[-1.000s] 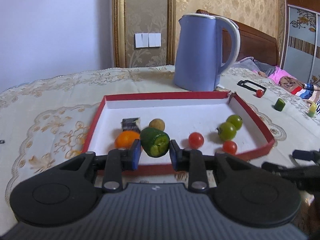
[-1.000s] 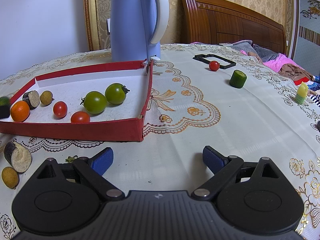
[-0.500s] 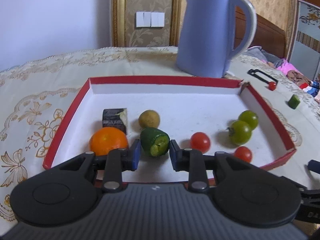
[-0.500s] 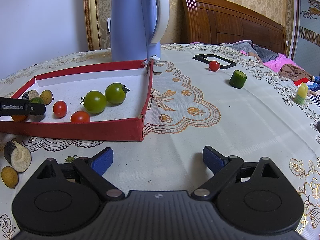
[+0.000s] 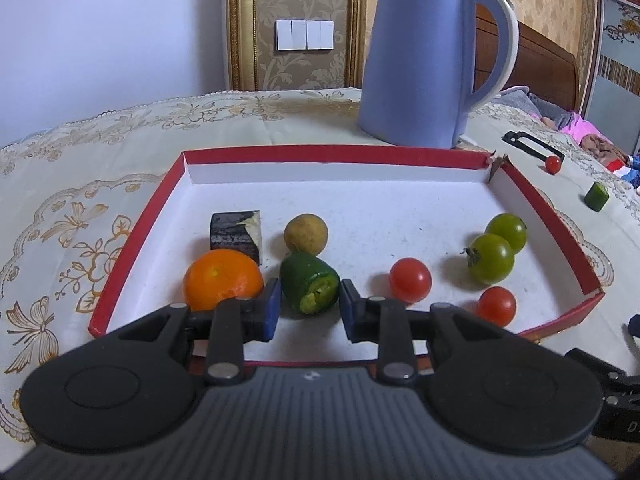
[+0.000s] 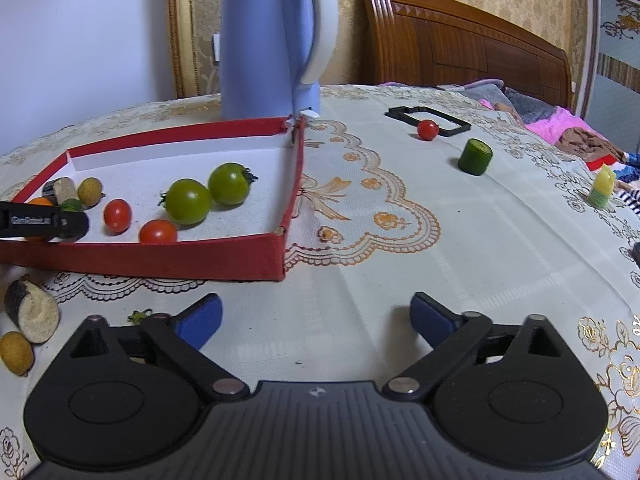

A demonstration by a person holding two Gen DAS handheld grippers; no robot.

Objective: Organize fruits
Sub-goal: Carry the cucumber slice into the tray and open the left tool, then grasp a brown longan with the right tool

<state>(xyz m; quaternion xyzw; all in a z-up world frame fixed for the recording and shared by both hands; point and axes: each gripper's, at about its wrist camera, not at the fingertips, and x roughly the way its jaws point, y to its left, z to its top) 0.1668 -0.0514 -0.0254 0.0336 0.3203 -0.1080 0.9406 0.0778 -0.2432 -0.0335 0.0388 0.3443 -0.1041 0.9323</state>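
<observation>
My left gripper (image 5: pixel 307 307) is low inside the red tray (image 5: pixel 332 154), its blue pads on either side of a green cucumber piece (image 5: pixel 309 281) that rests on the tray floor; a small gap shows at each pad. An orange (image 5: pixel 222 279), an eggplant piece (image 5: pixel 235 231), a tan round fruit (image 5: pixel 305 233), two red tomatoes (image 5: pixel 410 279) and two green tomatoes (image 5: pixel 491 258) lie in the tray. My right gripper (image 6: pixel 316 318) is open and empty over the tablecloth, in front of the tray (image 6: pixel 168 256).
A blue kettle (image 5: pixel 424 60) stands behind the tray. Loose on the cloth: a red tomato (image 6: pixel 427 129) by a black frame (image 6: pixel 426 118), a cucumber piece (image 6: pixel 475 156), a corn piece (image 6: pixel 602 189), an eggplant piece (image 6: pixel 33 309) and a tan fruit (image 6: pixel 16 353).
My left gripper carried the cucumber piece forward and down into the tray, then its jaws eased apart slightly. The right gripper has not moved.
</observation>
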